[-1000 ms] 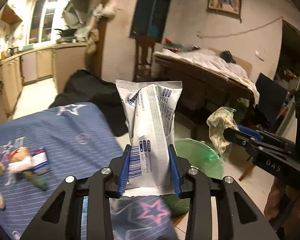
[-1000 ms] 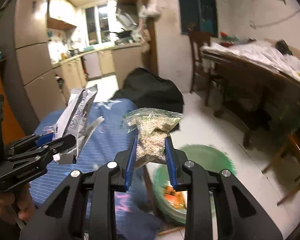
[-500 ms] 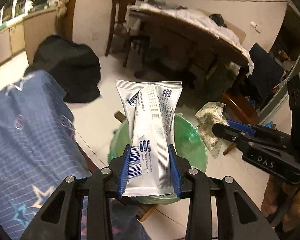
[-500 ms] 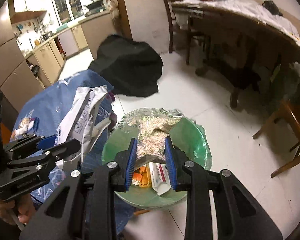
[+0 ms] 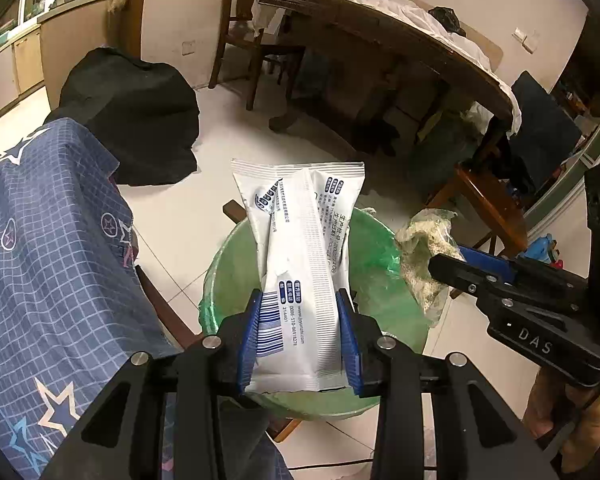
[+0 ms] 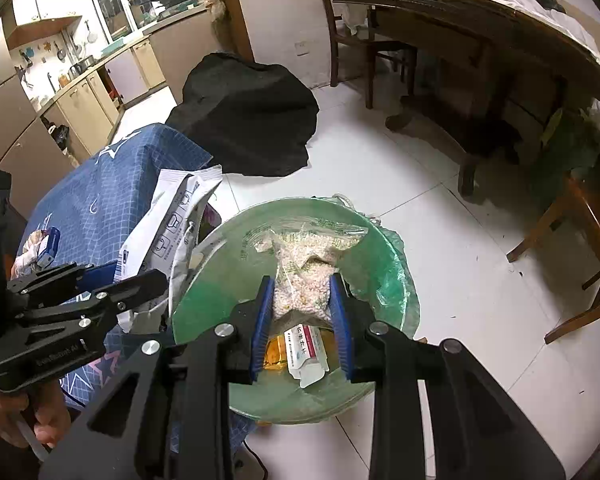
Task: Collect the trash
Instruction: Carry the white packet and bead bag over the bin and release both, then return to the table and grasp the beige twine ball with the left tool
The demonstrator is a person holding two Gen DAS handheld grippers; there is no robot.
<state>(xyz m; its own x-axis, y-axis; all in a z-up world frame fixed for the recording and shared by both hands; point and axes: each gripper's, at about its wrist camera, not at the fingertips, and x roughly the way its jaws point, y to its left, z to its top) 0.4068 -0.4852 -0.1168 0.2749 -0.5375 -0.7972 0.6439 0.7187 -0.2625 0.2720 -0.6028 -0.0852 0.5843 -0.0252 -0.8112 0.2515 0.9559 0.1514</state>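
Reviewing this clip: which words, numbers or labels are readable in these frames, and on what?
"DAS": right hand-held gripper body.
"214401": white wrapper, beside its barcode, held in the left hand-held gripper.
Wrapper's other print: too small.
Carton in green bin: Chinese print, unreadable.
Left gripper's body lettering: blurred.

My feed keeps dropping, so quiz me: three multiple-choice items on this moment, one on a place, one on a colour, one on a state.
1. Where is the clear bag of pellets?
A. on the blue cloth
B. above the trash bin
C. on the floor

2. What colour is the trash bin liner?
A. green
B. red
C. black

3. What is the left gripper doing?
A. open, holding nothing
B. shut on the white packet
C. shut on a box

Answers:
1 B, the right gripper holds the bag over the bin opening.
2 A, translucent green plastic lines the rim.
3 B, its blue fingers clamp the white packet.
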